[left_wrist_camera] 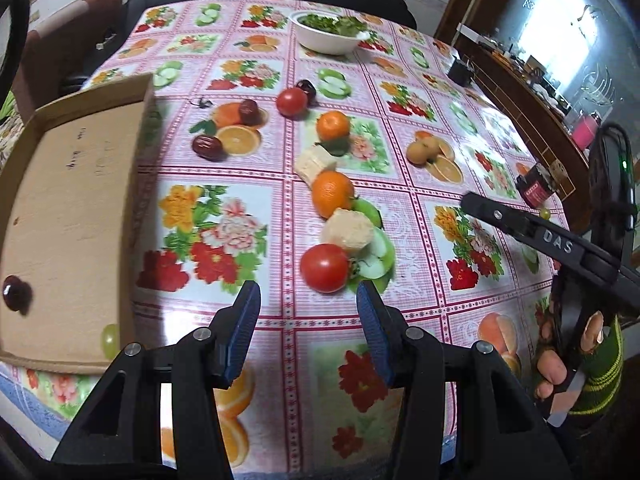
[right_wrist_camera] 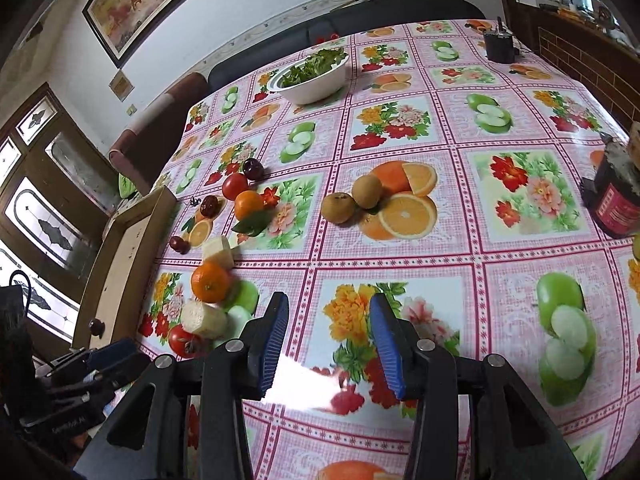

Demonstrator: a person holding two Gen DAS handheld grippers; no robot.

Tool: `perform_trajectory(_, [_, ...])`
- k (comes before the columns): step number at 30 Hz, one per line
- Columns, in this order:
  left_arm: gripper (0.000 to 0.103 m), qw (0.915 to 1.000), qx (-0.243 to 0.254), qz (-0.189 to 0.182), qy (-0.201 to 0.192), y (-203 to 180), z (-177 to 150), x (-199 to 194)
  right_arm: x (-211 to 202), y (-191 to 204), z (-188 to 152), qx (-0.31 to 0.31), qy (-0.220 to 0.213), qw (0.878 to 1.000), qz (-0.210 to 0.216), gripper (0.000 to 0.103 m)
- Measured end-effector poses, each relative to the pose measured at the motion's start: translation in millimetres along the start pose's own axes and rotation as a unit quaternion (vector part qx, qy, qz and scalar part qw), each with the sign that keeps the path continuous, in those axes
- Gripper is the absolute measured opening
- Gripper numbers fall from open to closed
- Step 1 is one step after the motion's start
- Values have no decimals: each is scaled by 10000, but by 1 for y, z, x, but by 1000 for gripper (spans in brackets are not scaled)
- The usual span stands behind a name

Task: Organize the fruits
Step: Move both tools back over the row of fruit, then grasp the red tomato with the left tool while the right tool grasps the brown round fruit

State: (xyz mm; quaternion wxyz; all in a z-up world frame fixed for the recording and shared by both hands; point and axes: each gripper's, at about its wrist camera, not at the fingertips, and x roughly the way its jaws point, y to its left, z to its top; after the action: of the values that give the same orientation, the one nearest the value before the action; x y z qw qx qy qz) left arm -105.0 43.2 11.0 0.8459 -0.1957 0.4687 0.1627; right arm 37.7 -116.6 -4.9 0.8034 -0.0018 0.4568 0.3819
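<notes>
My left gripper is open and empty, just short of a red tomato. Beyond it lie a pale cut chunk, an orange, a second pale chunk, another orange, a second tomato and dark red fruits. A cardboard box at left holds a dark cherry and a green grape. My right gripper is open and empty over the tablecloth. Two brown fruits lie ahead of it.
A white bowl of greens stands at the table's far side. A dark red jar stands at the right edge, a black pot at the far right corner. A green grape lies near the jar.
</notes>
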Motion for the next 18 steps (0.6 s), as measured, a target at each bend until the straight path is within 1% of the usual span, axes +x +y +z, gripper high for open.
perform_trajectory(7, [49,9997,56,-149,167,-9,5,17,32,0,20,11,57,9999,-135,45])
perform_trajectory(12, [49,9995,67,-123,280,-10,9,31,59,0,35,26,177,9994,-298,45])
perform_trajectory(14, [48,9994,46,-155,312,-8,9,35,65,3,40,-46,118,9992,-377,45])
perform_trajectory(16, [48,9994,33,-202,293,-7,9,38,71,7,45,-76,104,9990,-432,45])
perform_trajectory(18, [48,9997,49,-175,184,-6,9,38,77,11,50,-159,80,9985,-527,44])
